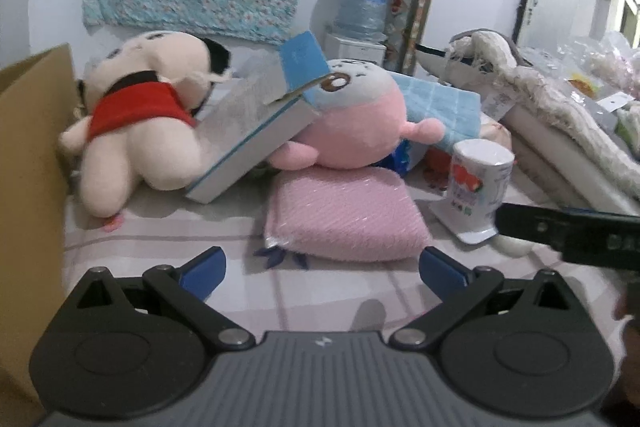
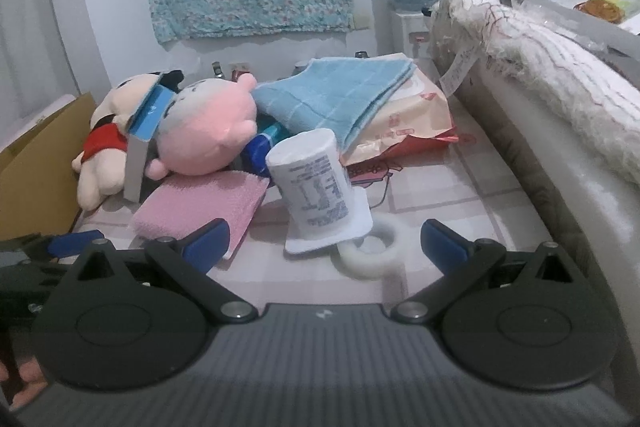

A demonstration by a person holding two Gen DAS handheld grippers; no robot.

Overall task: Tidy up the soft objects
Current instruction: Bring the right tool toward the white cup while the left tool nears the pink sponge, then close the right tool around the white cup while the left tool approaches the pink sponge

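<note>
Cardboard box: far left, standing at the bed's edge; likely the container for sorted items, though its inside is not shown.
Cream plush: red-shirted doll lying face down just beside the cardboard box, its head under the grey-blue carton that leans on it.
Pink plush: round toy right of the carton, touching it, resting on the rear edge of the pink pad.
Pink pad: soft wrapped cushion lying flat on the bed sheet, directly ahead of the left tongs, its long axis running away from them.
Left tongs: spread wide, empty, hovering low just short of the pad's near edge.
White packet: tilted roll-shaped pack right of the pad, a white ring at its foot.
Right tongs: spread wide, empty, facing the packet.
Blue towel: folded, behind the packet, atop a printed bag.
Nearer hand: judged left for the pad; a straight advance would bracket its width.
</note>
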